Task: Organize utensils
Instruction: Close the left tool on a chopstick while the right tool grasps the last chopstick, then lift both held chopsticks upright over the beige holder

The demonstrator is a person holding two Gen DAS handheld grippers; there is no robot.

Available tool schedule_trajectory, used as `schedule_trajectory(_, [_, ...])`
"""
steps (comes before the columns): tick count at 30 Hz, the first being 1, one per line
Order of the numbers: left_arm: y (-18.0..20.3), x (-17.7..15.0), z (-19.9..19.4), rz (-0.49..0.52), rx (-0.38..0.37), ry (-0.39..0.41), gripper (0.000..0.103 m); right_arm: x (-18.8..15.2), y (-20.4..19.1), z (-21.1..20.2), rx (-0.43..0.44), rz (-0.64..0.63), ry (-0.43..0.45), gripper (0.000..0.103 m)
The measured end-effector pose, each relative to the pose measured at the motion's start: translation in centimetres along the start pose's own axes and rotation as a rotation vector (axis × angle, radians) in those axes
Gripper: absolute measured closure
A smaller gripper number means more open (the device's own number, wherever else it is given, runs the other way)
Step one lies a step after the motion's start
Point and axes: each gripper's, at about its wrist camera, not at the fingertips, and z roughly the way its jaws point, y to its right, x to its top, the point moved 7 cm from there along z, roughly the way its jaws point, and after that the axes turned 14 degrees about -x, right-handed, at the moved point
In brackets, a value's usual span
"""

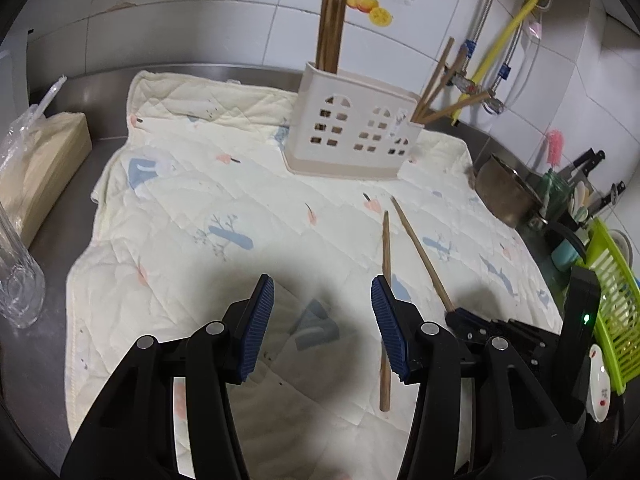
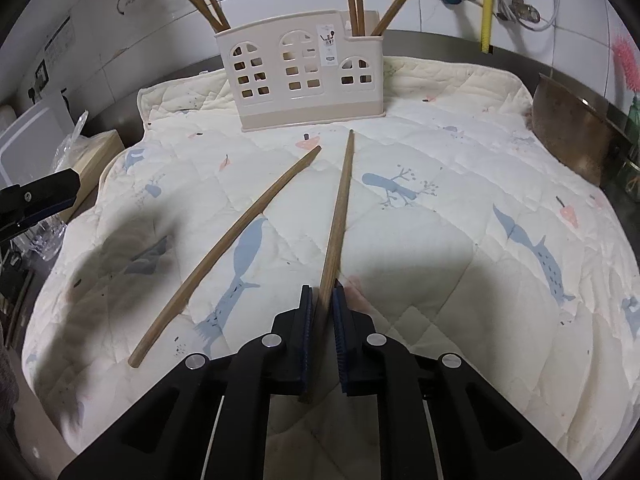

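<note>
Quilt (image 2: 460, 240) covered the desk; open cloth lay between holder (image 2: 302, 76) at the rear edge and both tools. Right hand-held gripper (image 2: 322, 316) was low, level, clamped on one chopstick (image 2: 340, 208). Left hand-held gripper (image 1: 322, 320) hovered, fingers apart, holding nothing. One loose chopstick (image 2: 224, 252) lay beside it.

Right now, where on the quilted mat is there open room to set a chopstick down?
Free: the quilted mat right of the held chopstick, toward the metal bowl; also the left half before the holder. Crowded: the centre, around the loose chopstick.
</note>
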Motion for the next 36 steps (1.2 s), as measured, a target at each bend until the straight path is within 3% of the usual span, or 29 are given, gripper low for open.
schedule_trajectory(8, [1.3, -2.1, 1.8, 0.017, -0.026, -0.067, 0.052, 0.3, 0.7, -0.7, -0.001, 0.015, 0.019, 0.096])
schedule_trajectory(20, [3.7, -4.6, 4.9, 0.041, -0.076, -0.152, 0.054, 2.5, 2.2, -4.1, -0.009, 0.014, 0.126, 0.096])
schedule_trajectory(27, [4.4, -5.2, 6.4, 0.046, -0.089, -0.186, 0.076, 3.5, 2.7, -5.6, -0.008, 0.013, 0.173, 0.096])
schedule_trajectory(36, [4.1, -5.8, 7.5, 0.043, -0.057, -0.218, 0.082, 4.1, 3.2, -6.6, 0.003, 0.02, 0.204, 0.096])
